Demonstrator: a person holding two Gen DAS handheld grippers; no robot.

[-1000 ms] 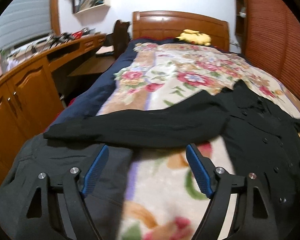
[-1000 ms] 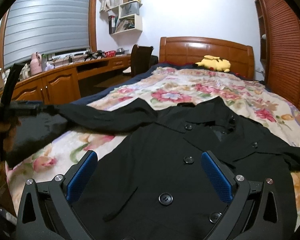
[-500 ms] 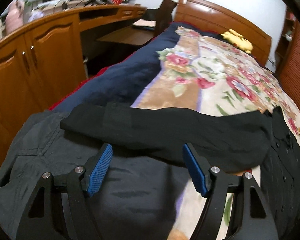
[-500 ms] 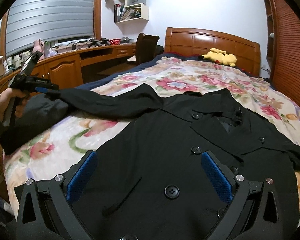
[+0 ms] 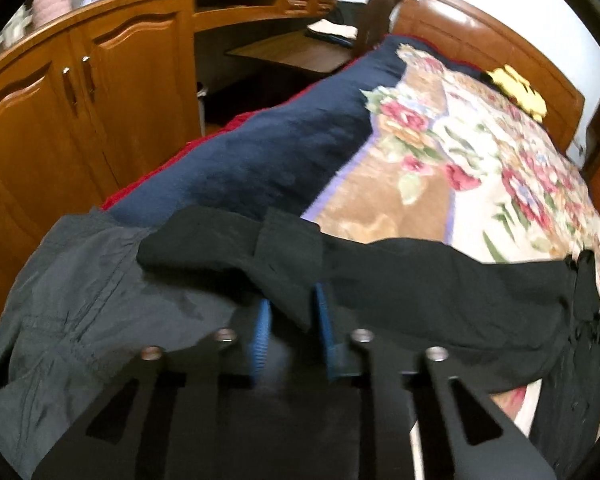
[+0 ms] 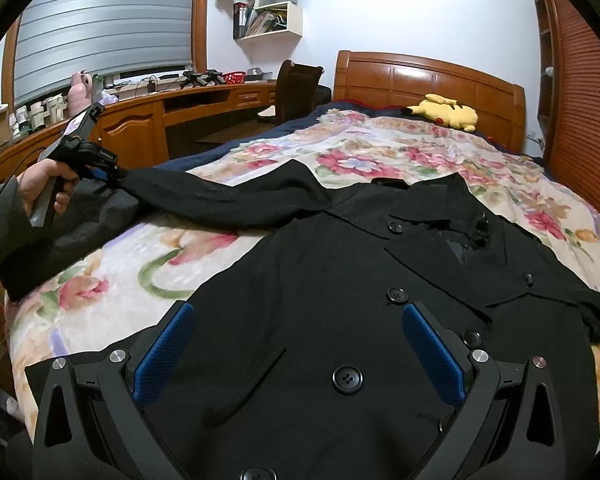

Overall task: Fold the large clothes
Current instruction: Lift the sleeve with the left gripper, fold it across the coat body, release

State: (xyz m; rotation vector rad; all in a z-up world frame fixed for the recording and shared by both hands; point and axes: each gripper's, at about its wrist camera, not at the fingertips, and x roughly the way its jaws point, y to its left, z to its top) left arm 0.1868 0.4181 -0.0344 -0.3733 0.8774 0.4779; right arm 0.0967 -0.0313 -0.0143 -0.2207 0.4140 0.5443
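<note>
A black buttoned coat (image 6: 340, 280) lies spread face up on the floral bedspread (image 6: 380, 152). Its sleeve (image 5: 420, 280) stretches left toward the bed's edge, over a grey garment (image 5: 80, 300). My left gripper (image 5: 294, 316) is at the cuff end; its jaws are closing, and a fold of the sleeve fills the narrow gap between the blue pads (image 5: 262, 332). In the right wrist view a hand (image 6: 40, 188) holds that left gripper (image 6: 104, 168) at the sleeve (image 6: 220, 200) tip. My right gripper (image 6: 298, 312) hovers open above the coat's buttoned front, holding nothing.
A yellow plush toy (image 6: 448, 110) rests by the wooden headboard (image 6: 420, 76). Wooden cabinets (image 5: 80, 112) and a desk run along the bed's left side, with a dark chair (image 6: 296, 88) beyond. A slatted wooden door (image 6: 580, 100) stands on the right.
My left gripper has swung left and down to the sleeve's cuff, and its jaws have narrowed from wide apart onto the cloth. The right gripper has stayed in place, open.
</note>
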